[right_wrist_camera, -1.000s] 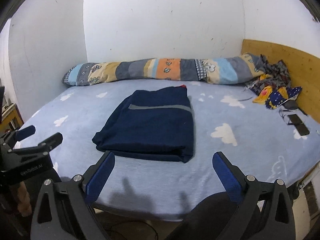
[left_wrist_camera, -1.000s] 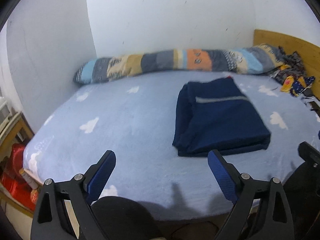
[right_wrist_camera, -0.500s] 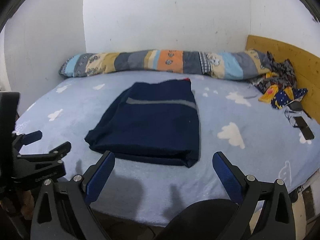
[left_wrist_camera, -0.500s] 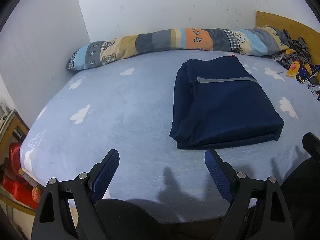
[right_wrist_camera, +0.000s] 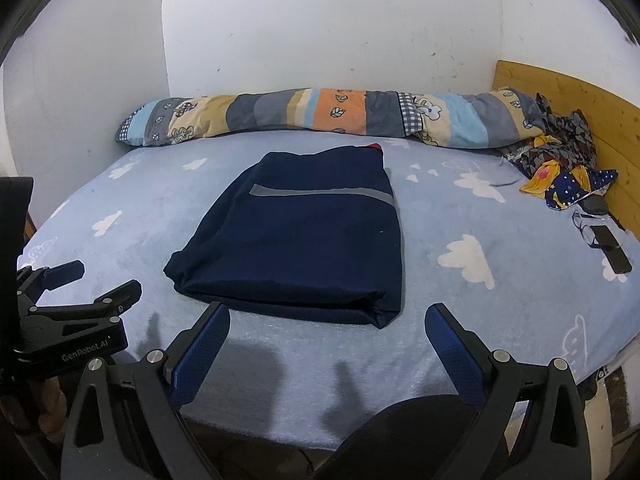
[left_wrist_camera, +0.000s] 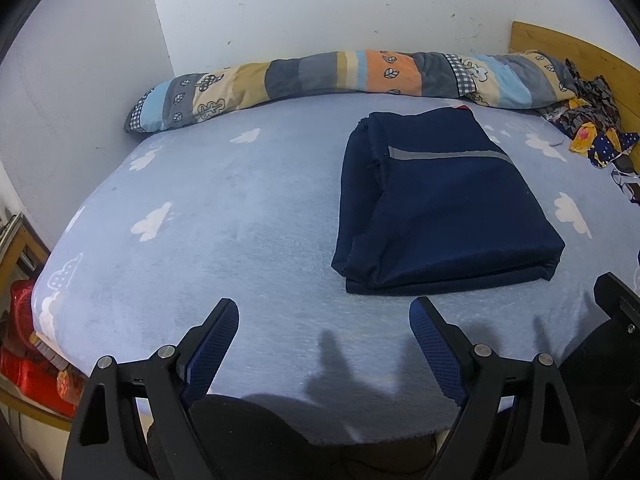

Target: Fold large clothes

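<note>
Bed (right_wrist_camera: 520,300) with cloud-print blue sheet. Left gripper (left_wrist_camera: 324,316) at near edge, jaws apart, empty. Navy folded garment (right_wrist_camera: 304,240) with grey stripe lies flat mid-bed, just beyond both grippers. Right gripper (right_wrist_camera: 327,316) jaws apart, empty. Patchwork bolster (right_wrist_camera: 320,116) along wall; phone (right_wrist_camera: 612,248) far right.

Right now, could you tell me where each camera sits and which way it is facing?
Left wrist: on the left gripper at the bed's near edge, facing the far wall; the folded navy garment lies ahead to the right; own open blue-padded fingers show.
Right wrist: on the right gripper, same heading; the garment lies ahead to the left; own open fingers and the left gripper at the left edge show.
Shared: garment, cloud-print sheet, patchwork bolster, wooden headboard.
</note>
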`<action>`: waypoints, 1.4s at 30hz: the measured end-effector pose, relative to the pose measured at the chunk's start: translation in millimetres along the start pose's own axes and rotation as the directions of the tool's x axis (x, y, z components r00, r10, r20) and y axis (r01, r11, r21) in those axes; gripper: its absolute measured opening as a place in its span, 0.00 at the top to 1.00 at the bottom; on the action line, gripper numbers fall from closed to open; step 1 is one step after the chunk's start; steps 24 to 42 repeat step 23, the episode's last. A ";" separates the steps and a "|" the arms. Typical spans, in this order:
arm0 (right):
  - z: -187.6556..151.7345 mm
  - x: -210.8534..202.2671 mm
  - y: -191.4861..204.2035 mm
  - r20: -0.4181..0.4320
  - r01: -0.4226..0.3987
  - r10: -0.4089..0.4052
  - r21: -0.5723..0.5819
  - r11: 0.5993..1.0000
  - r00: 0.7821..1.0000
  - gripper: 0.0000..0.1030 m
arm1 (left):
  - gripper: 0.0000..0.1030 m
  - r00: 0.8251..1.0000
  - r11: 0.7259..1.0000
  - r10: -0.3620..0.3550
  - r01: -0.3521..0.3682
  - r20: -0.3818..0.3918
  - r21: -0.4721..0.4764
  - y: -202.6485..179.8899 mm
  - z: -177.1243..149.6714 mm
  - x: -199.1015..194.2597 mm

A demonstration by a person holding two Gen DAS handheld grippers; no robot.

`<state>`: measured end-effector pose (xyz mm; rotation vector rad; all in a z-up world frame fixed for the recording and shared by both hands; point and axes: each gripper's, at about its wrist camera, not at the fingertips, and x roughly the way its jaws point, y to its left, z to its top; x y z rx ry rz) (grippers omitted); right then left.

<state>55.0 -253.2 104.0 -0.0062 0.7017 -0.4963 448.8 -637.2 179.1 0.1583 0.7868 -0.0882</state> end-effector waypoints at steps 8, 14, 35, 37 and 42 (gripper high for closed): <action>0.6 0.2 0.2 0.003 0.006 -0.006 -0.012 1.000 1.000 0.03 | 0.15 1.000 1.000 0.005 -0.005 0.011 0.007 -3.1 -2.8 -2.1; 0.6 -1.3 -0.8 0.010 0.012 -0.012 -0.015 1.000 1.000 0.03 | 0.15 1.000 1.000 0.012 -0.012 0.017 0.009 -5.6 -4.9 -5.2; -1.7 -7.6 -1.4 0.028 0.031 -0.031 -0.022 0.999 0.999 0.03 | 0.15 0.998 1.000 0.018 -0.019 0.060 0.023 -4.1 -9.4 -15.1; -1.7 -7.6 -1.4 0.028 0.031 -0.031 -0.022 0.999 0.999 0.03 | 0.15 0.998 1.000 0.018 -0.019 0.060 0.023 -4.1 -9.4 -15.1; -1.7 -7.6 -1.4 0.028 0.031 -0.031 -0.022 0.999 0.999 0.03 | 0.15 0.998 1.000 0.018 -0.019 0.060 0.023 -4.1 -9.4 -15.1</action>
